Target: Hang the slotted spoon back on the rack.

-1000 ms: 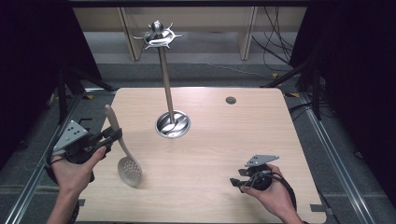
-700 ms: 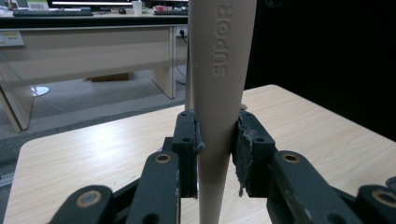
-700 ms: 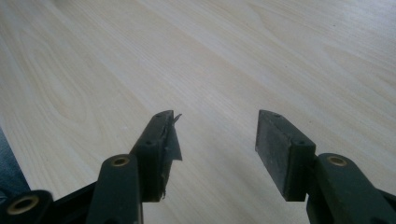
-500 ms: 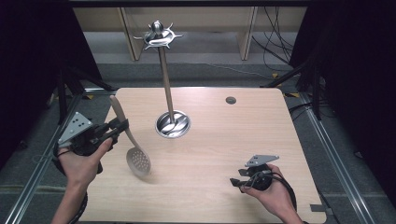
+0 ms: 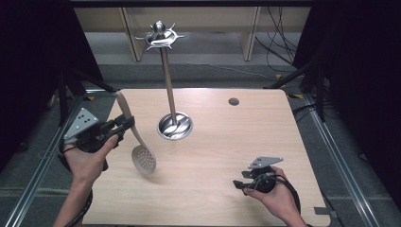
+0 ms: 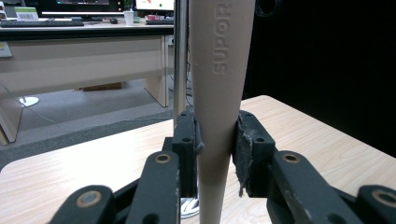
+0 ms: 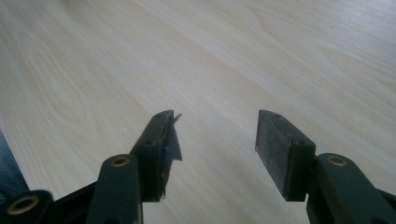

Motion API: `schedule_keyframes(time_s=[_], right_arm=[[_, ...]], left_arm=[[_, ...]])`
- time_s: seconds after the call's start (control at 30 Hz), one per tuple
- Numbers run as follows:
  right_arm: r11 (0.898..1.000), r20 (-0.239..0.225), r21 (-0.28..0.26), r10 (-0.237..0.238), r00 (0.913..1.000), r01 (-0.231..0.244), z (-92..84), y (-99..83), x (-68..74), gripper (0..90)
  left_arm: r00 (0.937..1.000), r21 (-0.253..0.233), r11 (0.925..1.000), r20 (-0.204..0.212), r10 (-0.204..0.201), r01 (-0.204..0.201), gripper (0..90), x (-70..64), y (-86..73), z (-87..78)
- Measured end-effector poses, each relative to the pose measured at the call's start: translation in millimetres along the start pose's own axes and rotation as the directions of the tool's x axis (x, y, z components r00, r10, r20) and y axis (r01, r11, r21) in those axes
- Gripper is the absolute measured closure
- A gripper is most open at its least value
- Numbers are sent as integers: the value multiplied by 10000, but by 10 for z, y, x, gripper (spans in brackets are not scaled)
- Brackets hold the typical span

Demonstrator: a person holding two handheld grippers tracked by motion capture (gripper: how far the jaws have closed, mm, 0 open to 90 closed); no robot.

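Left claw point(image 5: 124, 124) clamps one skimmer point(image 5: 142, 156); right claw point(image 5: 240, 182) gapes

In my left tool's view the skimmer handle point(image 6: 219, 93) runs off the top edge, its stamped lettering cut short, and off the bottom at six o'clock, so the perforated head is out of frame. The handle hides most of the steel rack post point(image 6: 180, 60) behind it. From above, my right tool point(image 5: 246, 182) is too small to read its jaws.

The left claw point(image 5: 126, 124) has carried the skimmer point(image 5: 143, 158) up and toward the stand point(image 5: 174, 124).
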State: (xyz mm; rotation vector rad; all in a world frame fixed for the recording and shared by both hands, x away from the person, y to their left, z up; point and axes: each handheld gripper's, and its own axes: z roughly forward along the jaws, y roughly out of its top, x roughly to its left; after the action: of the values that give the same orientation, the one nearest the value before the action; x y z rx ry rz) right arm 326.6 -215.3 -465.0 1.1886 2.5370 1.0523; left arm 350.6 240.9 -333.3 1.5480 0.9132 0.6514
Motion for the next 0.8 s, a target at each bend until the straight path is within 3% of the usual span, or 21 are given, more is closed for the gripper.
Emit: schedule_keyframes(time_s=[0.1,0.13,0.8], right_arm=[[9999,-57,-73,-113,9999,113,-7,6,-8,479],[9992,-30,-388,-56,10000,55,12,0,-4,479],[9991,-15,-403,-107,9999,107,1,-2,-8,479]], left_arm=[[10000,58,10000,41,1,-1,713,6,25,36],[10000,56,10000,54,-17,17,713,7,30,47],[9992,264,9990,167,359,-363,713,-6,215,282]])
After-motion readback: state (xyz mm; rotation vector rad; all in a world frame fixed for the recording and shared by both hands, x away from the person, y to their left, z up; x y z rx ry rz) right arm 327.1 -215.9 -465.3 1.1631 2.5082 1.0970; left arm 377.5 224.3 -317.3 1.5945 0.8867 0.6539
